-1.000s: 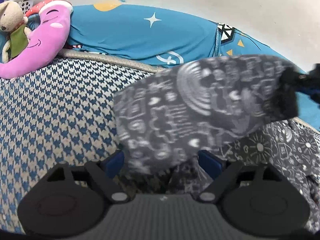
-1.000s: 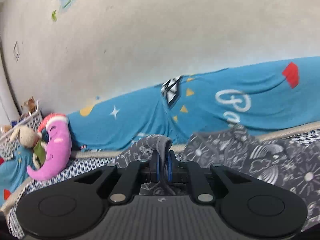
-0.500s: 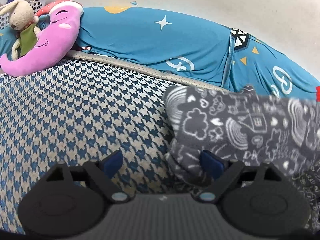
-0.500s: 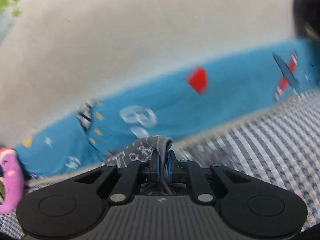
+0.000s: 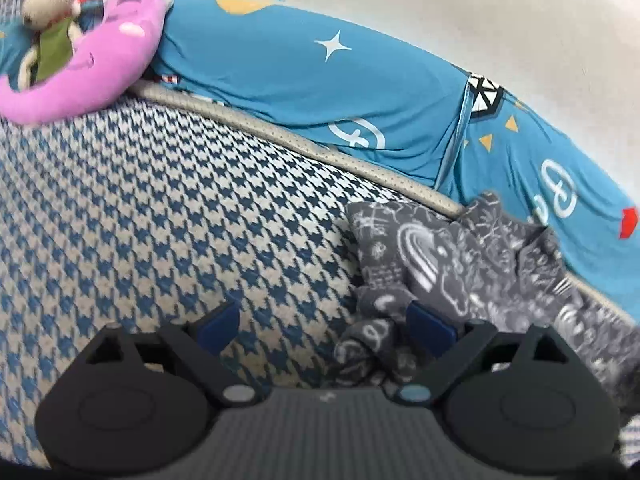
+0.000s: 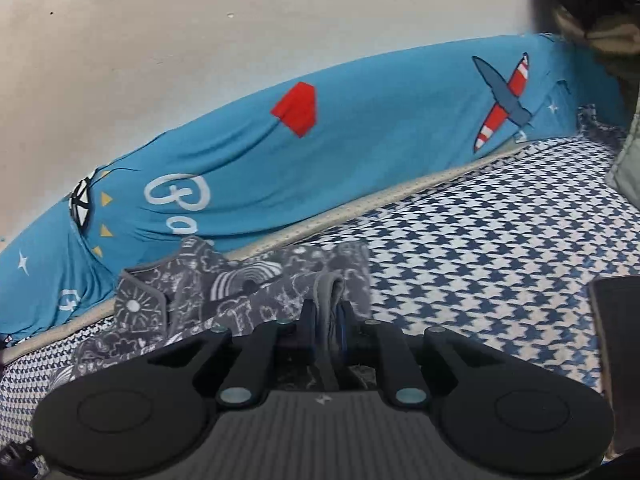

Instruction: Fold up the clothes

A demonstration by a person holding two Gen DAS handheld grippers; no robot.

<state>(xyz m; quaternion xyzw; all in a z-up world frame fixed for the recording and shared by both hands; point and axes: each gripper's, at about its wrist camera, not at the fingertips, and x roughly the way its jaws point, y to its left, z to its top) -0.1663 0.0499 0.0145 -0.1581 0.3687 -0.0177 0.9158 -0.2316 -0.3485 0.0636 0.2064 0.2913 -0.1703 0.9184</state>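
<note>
A dark grey garment with white doodle print lies crumpled on the blue-and-white houndstooth bed cover, at the right of the left wrist view. My left gripper is open, its right blue pad touching the cloth's edge and nothing held between the fingers. In the right wrist view the same garment spreads out to the left, and my right gripper is shut on a folded grey hem of it.
A long blue bolster with star, plane and letter prints runs along the wall behind the bed. A pink moon cushion and a plush rabbit lie at the far left. A dark upright edge stands at the right.
The garment was up in the air in front of the left gripper; now it lies on the bed. The right gripper swung to the right, still clamped on the hem.
</note>
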